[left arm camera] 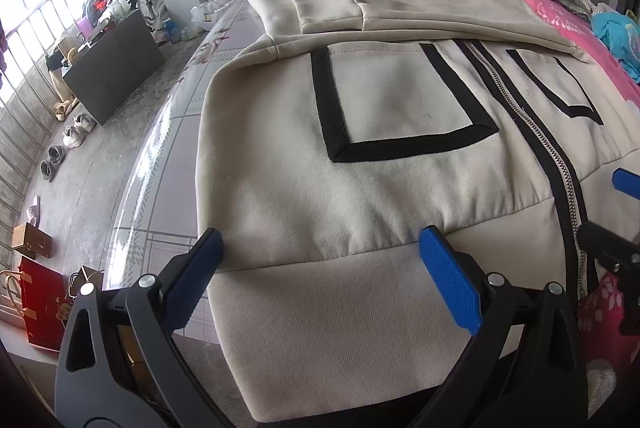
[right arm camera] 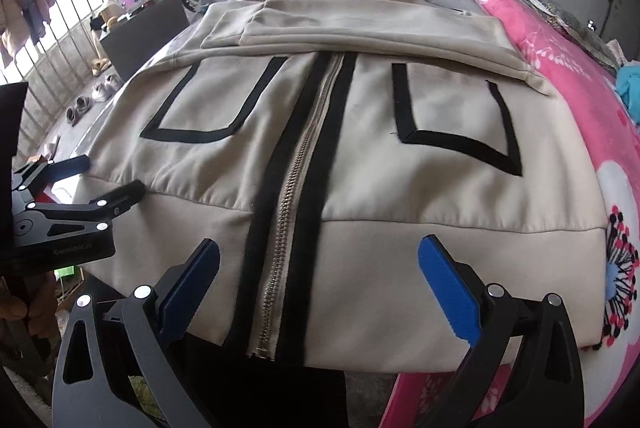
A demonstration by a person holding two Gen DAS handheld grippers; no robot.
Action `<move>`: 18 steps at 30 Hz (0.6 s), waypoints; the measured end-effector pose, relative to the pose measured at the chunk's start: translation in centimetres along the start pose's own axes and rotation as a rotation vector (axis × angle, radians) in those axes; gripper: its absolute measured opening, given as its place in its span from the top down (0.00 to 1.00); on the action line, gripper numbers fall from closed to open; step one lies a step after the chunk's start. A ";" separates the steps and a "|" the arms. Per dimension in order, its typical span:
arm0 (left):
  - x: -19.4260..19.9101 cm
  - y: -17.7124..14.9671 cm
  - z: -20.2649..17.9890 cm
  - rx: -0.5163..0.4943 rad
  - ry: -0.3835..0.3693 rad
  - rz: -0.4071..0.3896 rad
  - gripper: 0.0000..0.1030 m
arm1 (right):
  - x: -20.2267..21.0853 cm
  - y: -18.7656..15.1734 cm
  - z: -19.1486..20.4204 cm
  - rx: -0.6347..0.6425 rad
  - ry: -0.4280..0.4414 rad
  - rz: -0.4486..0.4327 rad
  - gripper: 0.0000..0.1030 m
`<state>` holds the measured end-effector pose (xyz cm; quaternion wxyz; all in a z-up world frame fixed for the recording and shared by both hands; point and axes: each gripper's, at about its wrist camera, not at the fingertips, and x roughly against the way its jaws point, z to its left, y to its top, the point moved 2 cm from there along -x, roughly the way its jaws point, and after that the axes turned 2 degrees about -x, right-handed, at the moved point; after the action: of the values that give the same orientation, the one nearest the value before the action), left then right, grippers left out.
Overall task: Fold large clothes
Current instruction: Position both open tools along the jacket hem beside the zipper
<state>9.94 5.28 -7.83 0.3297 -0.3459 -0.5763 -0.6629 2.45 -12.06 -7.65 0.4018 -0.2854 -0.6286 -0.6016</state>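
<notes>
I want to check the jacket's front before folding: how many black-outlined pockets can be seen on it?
2. One pocket lies on the left of the zipper in the right wrist view, the other pocket on its right. The folded sleeves cover both tops.

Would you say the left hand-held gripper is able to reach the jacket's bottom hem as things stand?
Probably yes: the left hand-held gripper is open, straddling the hem of the jacket, with nothing between them.

Home bedroom, bed [left arm camera: 168, 131], pink blanket [right arm camera: 560, 39], shoes [left arm camera: 78, 129]
</notes>
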 end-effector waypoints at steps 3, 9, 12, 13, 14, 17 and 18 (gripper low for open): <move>0.0 0.0 0.0 0.000 -0.001 0.000 0.08 | -0.6 -0.2 0.2 0.004 -0.011 0.018 0.06; 0.0 0.0 0.0 0.000 0.000 0.000 0.08 | -1.3 -0.6 0.6 0.022 -0.040 0.031 0.06; 0.0 0.0 0.0 0.001 0.000 0.000 0.08 | -1.4 -0.6 0.5 0.017 -0.036 0.032 0.06; 0.0 0.0 0.0 0.001 0.000 0.000 0.08 | -1.4 -0.6 0.5 0.014 -0.035 0.033 0.06; 0.0 0.0 0.0 0.000 0.000 0.000 0.08 | -1.4 -0.7 0.5 0.015 -0.036 0.032 0.06; 0.0 0.0 0.0 0.000 0.000 -0.001 0.08 | -1.4 -0.6 0.5 0.013 -0.037 0.031 0.06; 0.0 0.0 0.0 0.001 0.000 -0.001 0.08 | -1.4 -0.6 0.5 0.012 -0.037 0.031 0.06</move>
<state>9.96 5.26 -7.85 0.3295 -0.3458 -0.5767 -0.6628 2.55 -11.51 -9.15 0.4011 -0.3040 -0.6350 -0.5861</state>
